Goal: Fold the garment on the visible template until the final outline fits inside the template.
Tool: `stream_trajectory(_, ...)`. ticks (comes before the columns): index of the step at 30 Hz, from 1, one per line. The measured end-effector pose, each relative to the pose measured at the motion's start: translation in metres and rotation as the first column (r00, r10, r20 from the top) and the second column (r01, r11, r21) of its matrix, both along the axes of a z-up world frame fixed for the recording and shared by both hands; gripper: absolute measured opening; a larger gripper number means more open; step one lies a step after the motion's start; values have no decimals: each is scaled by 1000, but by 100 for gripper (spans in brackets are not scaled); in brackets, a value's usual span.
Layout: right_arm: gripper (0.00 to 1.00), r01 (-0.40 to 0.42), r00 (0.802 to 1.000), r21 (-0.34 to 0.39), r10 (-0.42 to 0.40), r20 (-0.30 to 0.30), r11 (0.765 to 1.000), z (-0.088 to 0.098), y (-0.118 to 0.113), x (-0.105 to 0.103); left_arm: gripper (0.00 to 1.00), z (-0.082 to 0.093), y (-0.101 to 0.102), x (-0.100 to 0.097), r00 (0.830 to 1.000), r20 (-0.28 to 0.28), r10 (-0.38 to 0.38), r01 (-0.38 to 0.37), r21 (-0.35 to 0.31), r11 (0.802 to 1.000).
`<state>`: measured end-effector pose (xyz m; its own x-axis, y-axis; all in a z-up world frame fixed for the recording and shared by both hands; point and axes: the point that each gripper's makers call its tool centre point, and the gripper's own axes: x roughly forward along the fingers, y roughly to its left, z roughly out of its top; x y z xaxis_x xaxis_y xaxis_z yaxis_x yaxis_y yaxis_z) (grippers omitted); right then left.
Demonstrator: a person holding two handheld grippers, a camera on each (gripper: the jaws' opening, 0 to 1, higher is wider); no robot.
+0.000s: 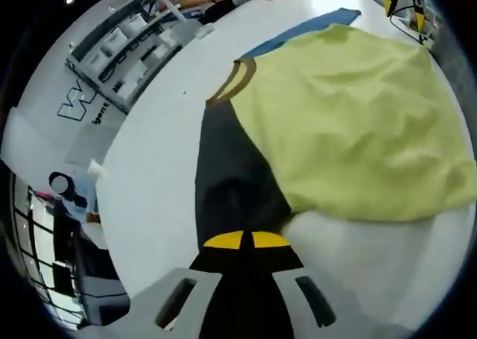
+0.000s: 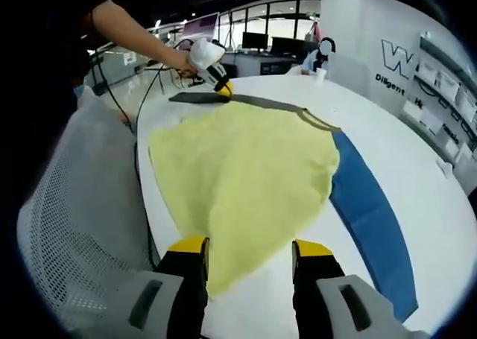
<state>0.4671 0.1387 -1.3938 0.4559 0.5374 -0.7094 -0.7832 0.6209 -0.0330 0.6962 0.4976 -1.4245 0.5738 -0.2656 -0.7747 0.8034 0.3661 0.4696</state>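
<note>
step: mid-fold | shirt [image 2: 246, 175] lies yellow over the blue template [image 2: 369, 205] on the tabletop [image 2: 417, 153] | your left claw [image 1: 246, 241] looks closed on its dark sleeve [image 1: 235, 175] | right claw [image 2: 246, 253] open, empty, straddling the hem | next: carry sleeve inward.

blue template [image 2: 370, 205] mostly hidden under yellow garment [image 2: 246, 175], wall lettering [image 2: 417, 74] cut off

Yellow garment [image 2: 246, 175], blue template [image 2: 369, 205], white table [image 2: 425, 182]

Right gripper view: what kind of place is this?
Probably an office or lab: a row of monitors on desks by the windows, wall lettering, and a white mesh chair beside the white table.
</note>
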Motion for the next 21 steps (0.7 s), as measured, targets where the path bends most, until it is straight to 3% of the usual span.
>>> stream_trajectory(6, 40, 10, 1000, 0, -10, 4, 1000, 0, -2, 5, 10, 0, -5, -6, 1000, -5, 2, -2, -17, 1000)
stream_trajectory(9, 40, 20, 1000, -1, -20, 10, 1000, 0, -5, 13, 16, 4, -12, -10, 1000, -4, 10, -11, -60, 998)
stream_trajectory(14, 40, 47, 999, 0, -47, 21, 999, 0, -11, 30, 24, 10, -19, -16, 1000, 10, 12, -11, -86, 996)
stream_trajectory(21, 39, 83, 996, -6, -82, 44, 997, -2, -18, 58, 24, 13, -28, -24, 1000, 6, 16, -15, -131, 991)
